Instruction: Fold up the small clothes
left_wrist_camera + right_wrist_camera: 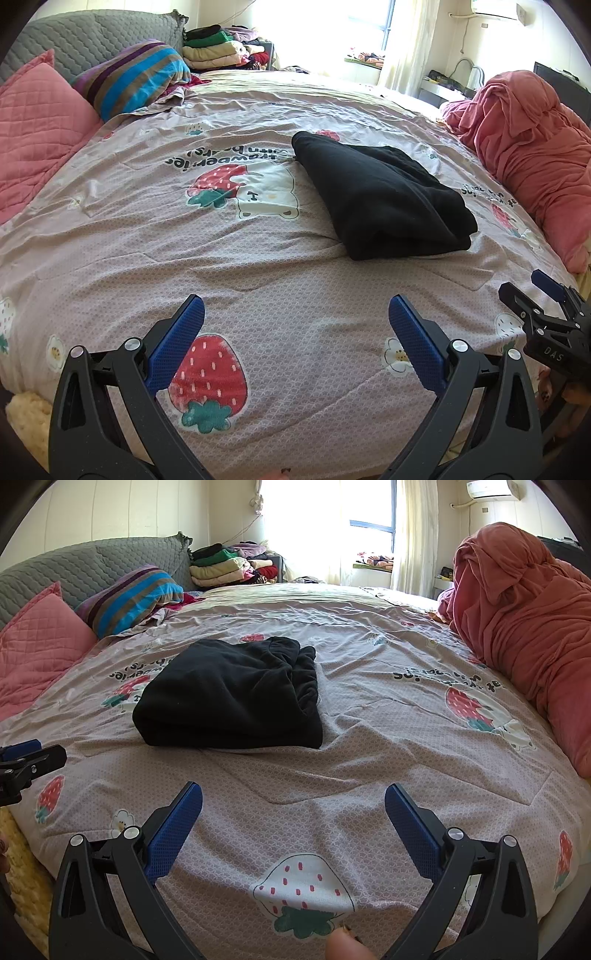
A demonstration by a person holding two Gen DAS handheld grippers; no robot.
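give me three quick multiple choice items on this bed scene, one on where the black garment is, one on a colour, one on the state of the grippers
1. Where does the black garment lie?
A. on the strawberry bedspread
B. on the pink pillow
C. in a gripper

2. What colour are the gripper pads?
A. red
B. blue
C. white

3. How are the left gripper and right gripper?
A. both shut on cloth
B. one open, one shut
C. both open, empty

Answers: 1 A, it rests folded on the printed cover; 2 B, the pads are blue in both views; 3 C, each pair of fingers is spread with only bedspread between.

Black garment on pink strawberry-print bedspread; striped pillow blue/purple/brown.
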